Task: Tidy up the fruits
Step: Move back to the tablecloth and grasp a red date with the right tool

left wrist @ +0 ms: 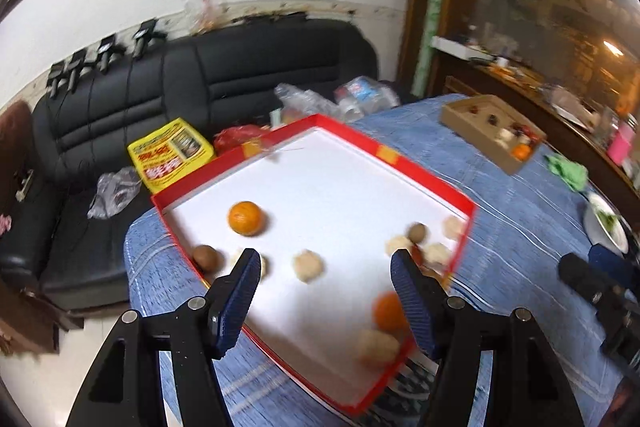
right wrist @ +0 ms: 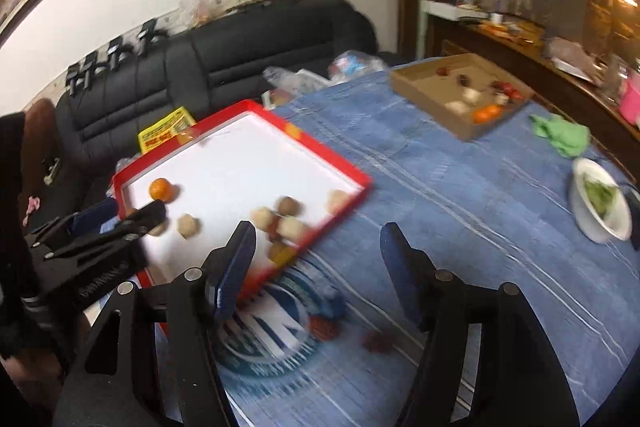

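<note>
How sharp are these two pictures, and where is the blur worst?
Left wrist view: the far orange is fairly crisp, but the near orange and the red tray's near corner smear. Right wrist view: the blue tablecloth streaks and the cardboard box is soft. Both bend straight lines near their edges.

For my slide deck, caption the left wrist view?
Open left tongs above a red tray of scattered fruit, including an orange, on a blue tablecloth.

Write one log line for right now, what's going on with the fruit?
left gripper: open, empty | right gripper: open, empty | red-rimmed white tray: holds loose fruit | brown cardboard box: more fruit
</note>
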The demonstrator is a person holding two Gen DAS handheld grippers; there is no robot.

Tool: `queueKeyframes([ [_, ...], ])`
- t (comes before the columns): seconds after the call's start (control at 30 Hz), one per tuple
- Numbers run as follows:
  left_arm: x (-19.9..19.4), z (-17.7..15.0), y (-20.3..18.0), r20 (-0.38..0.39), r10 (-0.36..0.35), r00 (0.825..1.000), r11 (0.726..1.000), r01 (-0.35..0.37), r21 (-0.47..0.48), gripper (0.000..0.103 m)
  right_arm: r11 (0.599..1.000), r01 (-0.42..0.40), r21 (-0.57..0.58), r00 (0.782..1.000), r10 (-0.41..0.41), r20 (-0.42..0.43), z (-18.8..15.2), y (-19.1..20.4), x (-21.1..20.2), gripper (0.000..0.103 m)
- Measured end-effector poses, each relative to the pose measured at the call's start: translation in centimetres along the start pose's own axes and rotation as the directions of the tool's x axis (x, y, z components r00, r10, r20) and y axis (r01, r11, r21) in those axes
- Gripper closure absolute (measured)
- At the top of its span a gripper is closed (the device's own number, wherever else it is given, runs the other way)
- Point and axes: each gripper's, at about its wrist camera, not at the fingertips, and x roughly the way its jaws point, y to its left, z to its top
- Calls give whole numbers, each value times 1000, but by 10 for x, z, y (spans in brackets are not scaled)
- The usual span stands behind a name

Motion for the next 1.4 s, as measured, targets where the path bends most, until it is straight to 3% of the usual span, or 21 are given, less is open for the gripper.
queueKeyframes([
  [0.13,-19,-31,-28,6,-90,996,991,89,102,37,995,50,87,999,-50,1,-26,-47,-25,33],
  [0.3,-26,-72,-60,-56,-189,980,953,197,230,37,970,99,220,992,-79,-96,-76,-103,-21,33],
  [0.4,-24,-90,-70,-99,-206,973,936,226,271,37,971,92,222,990,-66,-126,-92,-106,-13,33],
  [0.53,-19,-103,-71,-136,-204,970,935,234,267,37,989,52,139,990,-33,-135,-92,-81,3,35],
  [0.7,-16,-98,-59,-131,-201,971,945,228,235,37,998,60,34,987,-54,-151,-81,-48,33,48],
  [0.83,-10,-94,-56,-136,-200,970,947,227,225,37,999,48,19,982,-44,-183,-77,-42,53,57],
  [0.97,-6,-89,-61,-137,-209,968,945,236,227,37,996,82,-20,980,-85,-182,-78,-34,61,85],
  [1.3,23,-73,-112,-168,-220,961,933,258,253,37,994,94,61,985,-84,-152,-104,-68,16,86],
  [1.4,35,-73,-125,-177,-190,966,936,233,262,37,991,88,100,989,-74,-130,-111,-79,4,86],
])
